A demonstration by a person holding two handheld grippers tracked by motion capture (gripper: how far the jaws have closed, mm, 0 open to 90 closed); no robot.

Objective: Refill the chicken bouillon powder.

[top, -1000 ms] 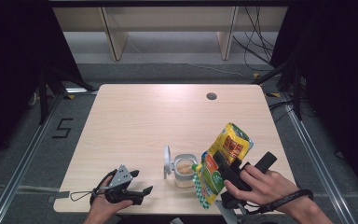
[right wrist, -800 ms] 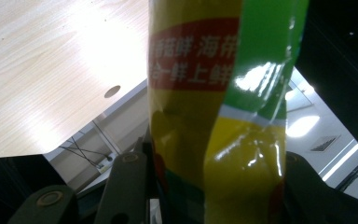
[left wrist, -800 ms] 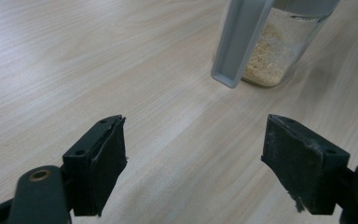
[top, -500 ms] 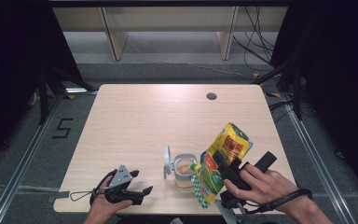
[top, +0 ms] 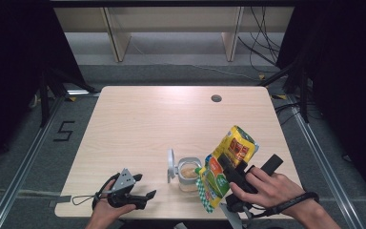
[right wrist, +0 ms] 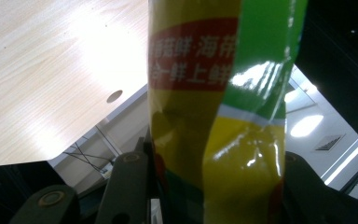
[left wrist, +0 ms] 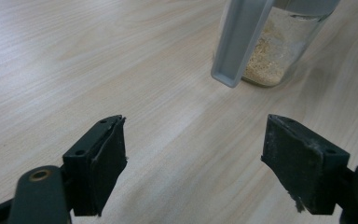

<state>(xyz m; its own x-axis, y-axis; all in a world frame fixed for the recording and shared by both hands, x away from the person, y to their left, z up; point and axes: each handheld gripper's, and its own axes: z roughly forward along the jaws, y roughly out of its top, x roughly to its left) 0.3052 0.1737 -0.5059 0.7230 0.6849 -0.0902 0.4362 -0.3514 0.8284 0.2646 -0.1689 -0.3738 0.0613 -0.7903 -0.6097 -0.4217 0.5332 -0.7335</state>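
Observation:
A yellow and green snack bag hangs tilted over a small glass jar, its lower end beside the jar's open mouth. My right gripper is shut on the bag, whose body bulges between both jaws. The jar holds pale crumbs, and its grey flip lid stands open on the left side. My left gripper rests on the table near the front left edge, open, with nothing between its fingers; the jar stands a short way beyond it.
The wooden table has a round cable hole at the back right. Black cables trail from both grippers at the front edge. Dark floor and rails surround the table.

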